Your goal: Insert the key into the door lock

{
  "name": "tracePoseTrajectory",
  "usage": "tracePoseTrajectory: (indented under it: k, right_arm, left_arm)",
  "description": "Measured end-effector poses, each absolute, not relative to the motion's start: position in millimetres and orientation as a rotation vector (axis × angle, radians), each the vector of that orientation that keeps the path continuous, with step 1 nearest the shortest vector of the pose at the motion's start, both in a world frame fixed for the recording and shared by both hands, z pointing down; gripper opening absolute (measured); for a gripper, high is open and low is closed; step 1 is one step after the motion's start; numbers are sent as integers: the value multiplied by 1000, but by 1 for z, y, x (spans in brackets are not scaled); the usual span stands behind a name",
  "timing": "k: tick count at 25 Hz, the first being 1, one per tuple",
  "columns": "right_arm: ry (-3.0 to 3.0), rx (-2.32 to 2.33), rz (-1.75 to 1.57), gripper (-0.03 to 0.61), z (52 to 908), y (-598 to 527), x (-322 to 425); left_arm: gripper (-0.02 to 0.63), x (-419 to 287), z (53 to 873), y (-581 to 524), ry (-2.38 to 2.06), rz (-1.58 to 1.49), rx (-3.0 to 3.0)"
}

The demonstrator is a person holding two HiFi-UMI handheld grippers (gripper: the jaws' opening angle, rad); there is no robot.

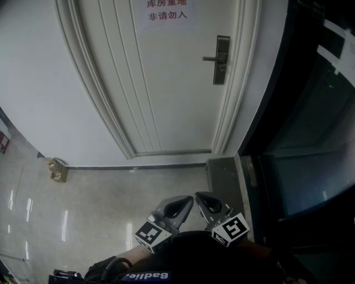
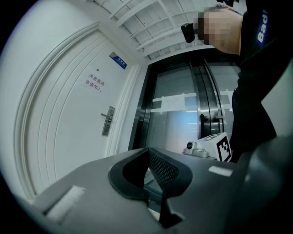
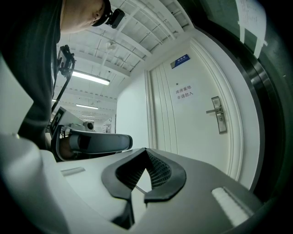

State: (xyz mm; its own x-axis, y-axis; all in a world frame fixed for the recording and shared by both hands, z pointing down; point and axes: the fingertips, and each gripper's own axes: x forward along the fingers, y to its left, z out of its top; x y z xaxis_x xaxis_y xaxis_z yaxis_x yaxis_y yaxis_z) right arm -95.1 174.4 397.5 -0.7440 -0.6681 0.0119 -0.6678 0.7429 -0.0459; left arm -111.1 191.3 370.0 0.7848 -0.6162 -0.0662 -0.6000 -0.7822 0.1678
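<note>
A white door (image 1: pixel 166 83) stands ahead with a metal lock plate and lever handle (image 1: pixel 221 60) at its right side. The lock also shows in the left gripper view (image 2: pixel 108 121) and the right gripper view (image 3: pixel 219 118), small and far off. My left gripper (image 1: pixel 187 201) and right gripper (image 1: pixel 201 197) are held side by side low in front of my body, well short of the door. The left gripper (image 2: pixel 148 150) has its jaws together, as does the right gripper (image 3: pixel 146 151). No key shows in any view.
A dark glass partition with a black frame (image 1: pixel 299 138) runs along the right of the door. A small cardboard box (image 1: pixel 57 169) sits on the glossy floor by the left wall. A grey panel (image 1: pixel 223 176) lies below the door frame. A red-lettered sign (image 1: pixel 166 12) hangs on the door.
</note>
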Motion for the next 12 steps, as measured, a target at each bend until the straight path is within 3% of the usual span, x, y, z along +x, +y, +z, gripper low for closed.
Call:
tracePoseTrajectory:
  k: [12]
  right_arm:
    - [2924,-1121,-71,3,397,178,-97]
  left_arm:
    - [20,-114,376,194,-967,-186,2841]
